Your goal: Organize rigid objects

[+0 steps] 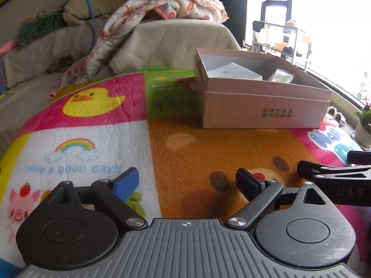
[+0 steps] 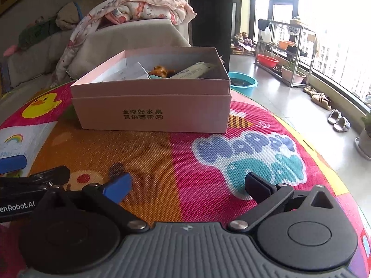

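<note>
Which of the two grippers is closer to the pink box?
Right, though only slightly. The right gripper faces the pink box nearly head-on; the left gripper sits off to the box's left, open like the other.

Home living room: sofa [image 1: 162, 41] draped with blanket [image 1: 162, 4], cartoon play mat [image 1: 92, 120], slippers [image 2: 338, 120] by balcony window [image 2: 336, 23]
</note>
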`<state>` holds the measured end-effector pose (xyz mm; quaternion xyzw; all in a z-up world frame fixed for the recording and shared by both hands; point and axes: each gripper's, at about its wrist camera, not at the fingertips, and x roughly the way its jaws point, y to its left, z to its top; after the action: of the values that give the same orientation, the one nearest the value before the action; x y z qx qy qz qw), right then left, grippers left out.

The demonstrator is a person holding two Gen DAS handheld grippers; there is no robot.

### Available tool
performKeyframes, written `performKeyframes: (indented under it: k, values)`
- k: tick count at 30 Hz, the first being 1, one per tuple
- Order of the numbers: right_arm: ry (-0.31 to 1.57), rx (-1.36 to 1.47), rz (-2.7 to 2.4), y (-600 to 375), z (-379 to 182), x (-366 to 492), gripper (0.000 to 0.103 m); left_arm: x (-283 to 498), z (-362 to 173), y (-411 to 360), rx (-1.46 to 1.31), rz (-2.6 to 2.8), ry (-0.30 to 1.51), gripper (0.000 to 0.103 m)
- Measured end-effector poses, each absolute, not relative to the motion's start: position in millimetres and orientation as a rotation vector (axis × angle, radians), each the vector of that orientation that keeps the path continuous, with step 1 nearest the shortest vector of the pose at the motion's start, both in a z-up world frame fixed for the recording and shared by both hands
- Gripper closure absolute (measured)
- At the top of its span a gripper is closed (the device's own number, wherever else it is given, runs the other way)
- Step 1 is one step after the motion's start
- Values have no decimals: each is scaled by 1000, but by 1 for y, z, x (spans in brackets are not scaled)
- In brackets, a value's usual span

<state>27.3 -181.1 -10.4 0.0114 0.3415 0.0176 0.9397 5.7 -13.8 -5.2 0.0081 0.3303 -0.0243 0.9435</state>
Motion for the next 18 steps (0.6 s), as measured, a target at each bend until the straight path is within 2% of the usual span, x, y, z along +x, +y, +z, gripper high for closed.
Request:
performKeyframes:
  k: [18]
  values:
    - [697, 24, 36, -182, -10, 27, 0, 6, -5, -15, 12, -45, 675, 7]
